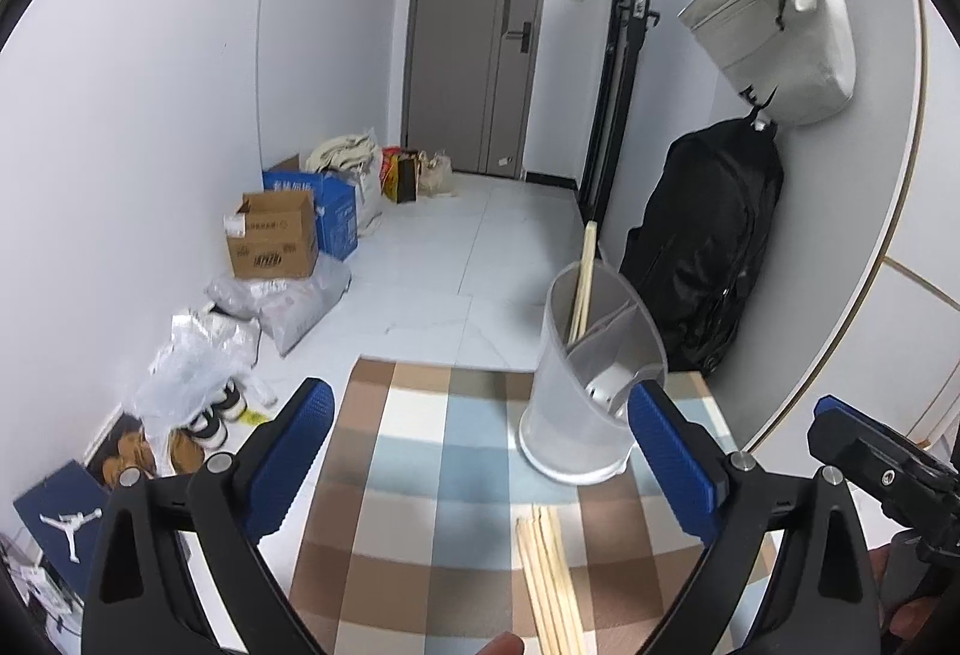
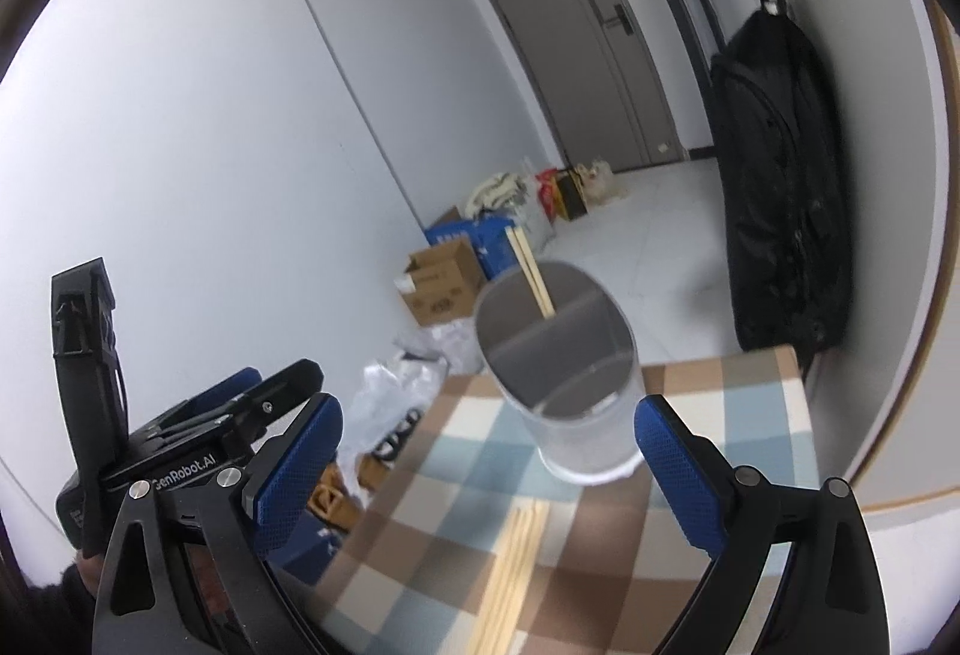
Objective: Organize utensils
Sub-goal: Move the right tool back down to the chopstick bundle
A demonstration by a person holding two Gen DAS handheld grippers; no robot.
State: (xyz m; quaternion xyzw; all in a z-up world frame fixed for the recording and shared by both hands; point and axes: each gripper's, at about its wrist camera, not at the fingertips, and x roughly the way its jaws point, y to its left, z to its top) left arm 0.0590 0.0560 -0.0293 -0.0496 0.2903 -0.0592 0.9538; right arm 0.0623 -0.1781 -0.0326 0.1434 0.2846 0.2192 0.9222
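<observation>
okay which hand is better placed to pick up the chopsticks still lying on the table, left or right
Probably the right gripper, though it's close. Both are open and empty. In its view the loose chopsticks lie between its fingers, running toward the holder. For the left gripper they sit off-centre, near its right finger.

Grey door [image 1: 477, 36], cardboard box [image 1: 273, 235], blue box [image 1: 336, 211], hanging white bag [image 1: 774, 24], black backpack [image 1: 714, 241], checked tablecloth [image 1: 420, 475]

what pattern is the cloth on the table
A check of brown, pale blue and cream squares on the tablecloth, clearest in the left wrist view.
</observation>
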